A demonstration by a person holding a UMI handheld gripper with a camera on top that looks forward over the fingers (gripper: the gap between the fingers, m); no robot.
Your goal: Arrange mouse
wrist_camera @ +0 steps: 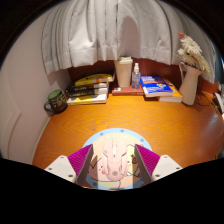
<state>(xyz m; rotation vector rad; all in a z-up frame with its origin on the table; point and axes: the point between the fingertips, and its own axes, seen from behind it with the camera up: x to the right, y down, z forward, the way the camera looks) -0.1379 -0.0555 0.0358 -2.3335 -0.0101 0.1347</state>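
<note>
Gripper view: we hold the mouse (112,160) between the fingers (112,172), above the near edge of the desk (130,125).

The pink pads press its two sides, a narrow hold on a rounded shell; we judge it could twist or slip out if we tilt; beneath it lies a light blue mat (112,134); books (90,88), a mug (56,101) and a vase (189,82) stand well beyond.

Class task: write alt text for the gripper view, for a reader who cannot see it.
The gripper holds a pale mouse between its fingers, over an orange desk. Beyond it, along the wall, are stacked books, a mug, a blue book and a vase.
</note>
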